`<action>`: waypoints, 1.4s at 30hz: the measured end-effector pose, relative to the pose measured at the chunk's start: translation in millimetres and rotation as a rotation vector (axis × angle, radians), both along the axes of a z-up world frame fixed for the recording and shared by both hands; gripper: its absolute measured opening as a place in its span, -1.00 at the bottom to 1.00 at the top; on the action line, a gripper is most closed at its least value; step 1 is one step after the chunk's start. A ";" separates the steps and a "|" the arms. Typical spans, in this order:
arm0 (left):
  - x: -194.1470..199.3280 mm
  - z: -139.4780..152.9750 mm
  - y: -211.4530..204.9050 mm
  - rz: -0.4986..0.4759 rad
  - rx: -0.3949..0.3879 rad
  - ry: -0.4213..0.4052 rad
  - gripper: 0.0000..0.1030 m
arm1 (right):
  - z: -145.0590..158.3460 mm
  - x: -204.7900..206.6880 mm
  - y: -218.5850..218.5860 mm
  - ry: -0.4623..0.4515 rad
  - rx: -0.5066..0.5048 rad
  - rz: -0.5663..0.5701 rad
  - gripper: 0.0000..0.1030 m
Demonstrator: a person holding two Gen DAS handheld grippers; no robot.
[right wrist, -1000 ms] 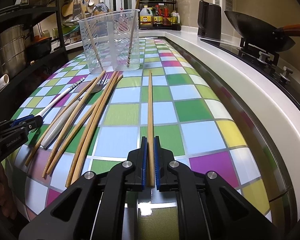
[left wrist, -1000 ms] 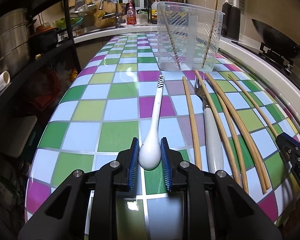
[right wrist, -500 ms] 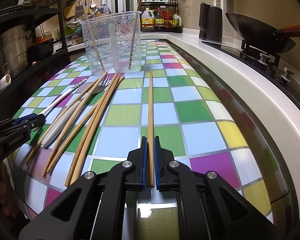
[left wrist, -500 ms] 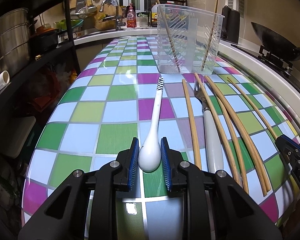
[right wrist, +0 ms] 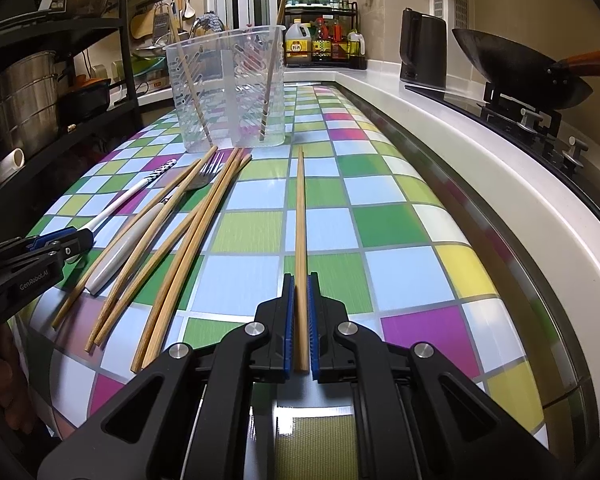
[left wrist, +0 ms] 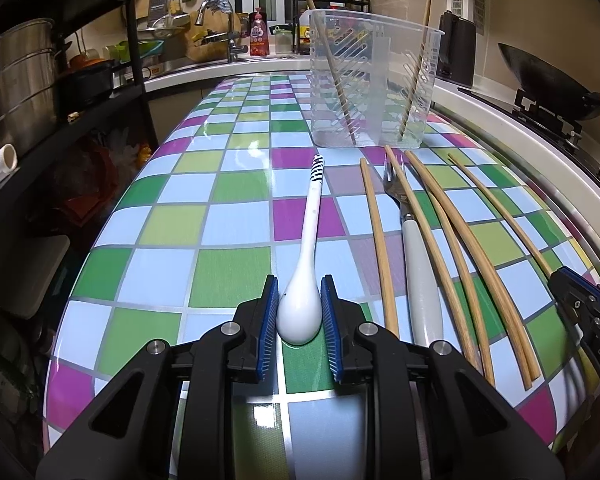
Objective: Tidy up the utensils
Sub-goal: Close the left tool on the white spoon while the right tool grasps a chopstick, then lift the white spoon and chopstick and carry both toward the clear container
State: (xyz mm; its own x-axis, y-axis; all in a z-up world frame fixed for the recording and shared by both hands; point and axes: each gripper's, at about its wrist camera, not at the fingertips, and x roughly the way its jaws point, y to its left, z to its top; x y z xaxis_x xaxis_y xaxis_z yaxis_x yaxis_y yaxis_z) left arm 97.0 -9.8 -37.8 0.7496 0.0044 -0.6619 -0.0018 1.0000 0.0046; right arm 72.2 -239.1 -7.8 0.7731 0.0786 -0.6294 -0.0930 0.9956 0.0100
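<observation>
My left gripper [left wrist: 299, 292] is shut on the bowl of a white spoon [left wrist: 305, 272] whose striped handle points away over the checkered table. My right gripper [right wrist: 301, 292] is shut on the near end of a single wooden chopstick [right wrist: 300, 220]. Several loose chopsticks [left wrist: 448, 236] and a white-handled fork [left wrist: 414, 256] lie between the two grippers. A clear plastic utensil holder [left wrist: 370, 80] stands at the far end with two chopsticks leaning inside; it also shows in the right wrist view [right wrist: 230, 92].
The checkered table [right wrist: 400, 220] borders a white counter [right wrist: 500, 148] on the right with a wok [right wrist: 524, 68] on a stove and a black kettle [right wrist: 422, 52]. Dark shelves with pots [left wrist: 16, 76] stand on the left.
Both views have risen and tilted slightly, with the spoon and chopstick staying in the jaws. The loose utensils have not moved.
</observation>
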 end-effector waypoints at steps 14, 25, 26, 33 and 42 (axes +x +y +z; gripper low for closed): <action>-5.1 0.1 -0.5 -0.018 0.012 0.010 -0.54 | -0.7 -0.1 0.1 0.029 -0.009 -0.018 -0.86; -10.1 -0.5 -3.3 -0.022 0.030 -0.022 -0.57 | 2.8 -1.1 -1.5 0.021 -0.001 -0.016 -0.87; -10.2 0.2 -3.3 -0.024 0.030 -0.022 -0.57 | 4.9 -1.9 -1.9 0.017 -0.002 -0.016 -0.87; -20.9 21.0 -6.8 -0.056 0.046 -0.098 -0.58 | 35.7 -6.9 -2.7 -0.050 0.007 -0.003 -0.87; -31.3 63.5 -12.7 -0.099 0.087 -0.252 -0.58 | 87.9 -5.6 2.4 -0.158 -0.019 0.042 -0.88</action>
